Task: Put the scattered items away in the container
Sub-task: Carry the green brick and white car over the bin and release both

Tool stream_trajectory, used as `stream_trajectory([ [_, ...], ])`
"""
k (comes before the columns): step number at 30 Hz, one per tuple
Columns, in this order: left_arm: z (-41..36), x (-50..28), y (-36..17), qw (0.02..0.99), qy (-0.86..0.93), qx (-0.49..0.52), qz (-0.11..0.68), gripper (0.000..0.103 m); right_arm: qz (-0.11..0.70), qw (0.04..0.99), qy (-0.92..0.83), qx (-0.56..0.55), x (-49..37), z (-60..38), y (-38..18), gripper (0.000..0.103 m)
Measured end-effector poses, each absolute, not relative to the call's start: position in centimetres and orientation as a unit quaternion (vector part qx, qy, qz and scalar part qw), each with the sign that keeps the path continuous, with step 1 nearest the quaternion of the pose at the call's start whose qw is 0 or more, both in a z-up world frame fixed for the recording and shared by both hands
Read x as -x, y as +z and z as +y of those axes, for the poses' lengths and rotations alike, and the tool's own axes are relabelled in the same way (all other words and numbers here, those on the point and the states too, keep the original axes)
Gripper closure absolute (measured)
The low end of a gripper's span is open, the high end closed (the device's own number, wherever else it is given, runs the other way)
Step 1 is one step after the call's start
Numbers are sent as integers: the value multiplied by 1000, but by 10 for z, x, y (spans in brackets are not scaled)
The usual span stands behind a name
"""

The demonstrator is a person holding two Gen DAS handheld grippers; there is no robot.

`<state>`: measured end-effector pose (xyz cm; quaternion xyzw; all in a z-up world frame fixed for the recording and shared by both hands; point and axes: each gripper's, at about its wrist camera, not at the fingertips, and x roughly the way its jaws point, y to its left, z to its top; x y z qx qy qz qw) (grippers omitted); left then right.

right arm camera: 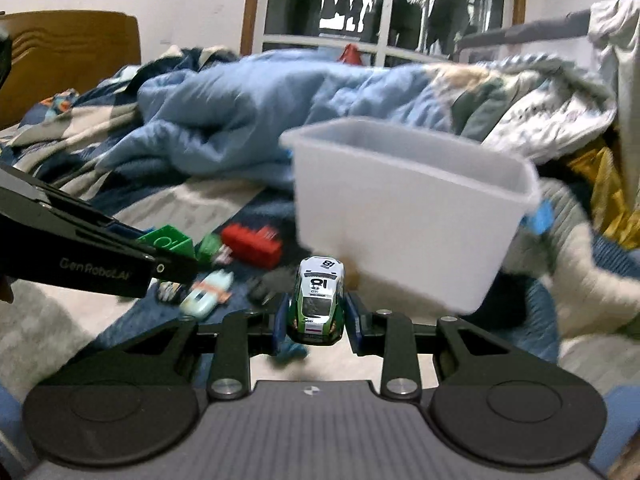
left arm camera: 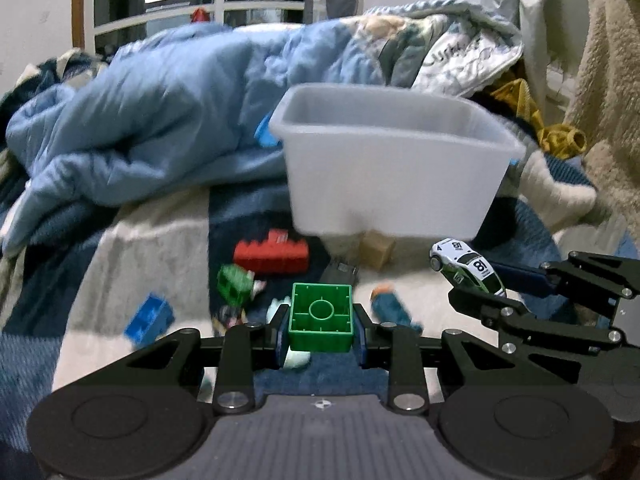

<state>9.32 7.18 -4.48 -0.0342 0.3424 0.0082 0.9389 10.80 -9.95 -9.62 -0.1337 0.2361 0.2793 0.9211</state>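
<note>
My left gripper (left arm camera: 321,330) is shut on a green building block (left arm camera: 321,317), its hollow underside facing the camera. My right gripper (right arm camera: 318,318) is shut on a white and green toy race car (right arm camera: 319,300) numbered 81; the car also shows in the left wrist view (left arm camera: 468,270). Both are held above the bed, in front of and below a white plastic bin (left arm camera: 392,168), which also shows in the right wrist view (right arm camera: 408,204). The bin's inside is hidden. The green block also shows at the left of the right wrist view (right arm camera: 168,242).
Scattered on the patterned blanket: a red block (left arm camera: 272,256), a blue block (left arm camera: 149,318), a small green block (left arm camera: 234,282), a tan wooden cube (left arm camera: 376,252), a dark toy car (left arm camera: 340,272), and a pale blue toy car (right arm camera: 206,294). A rumpled blue duvet (left arm camera: 160,120) lies behind.
</note>
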Motion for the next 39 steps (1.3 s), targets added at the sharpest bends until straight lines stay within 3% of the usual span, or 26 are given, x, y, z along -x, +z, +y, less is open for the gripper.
stream_trajectory([
  [21,45,-197,31,967,-3,27,254,69,158,950,239,127,-187,-117,-29,70],
  [39,33,-287,-22,950,14,2,312,69,217,947,207,115,-280,-116,-56,70],
])
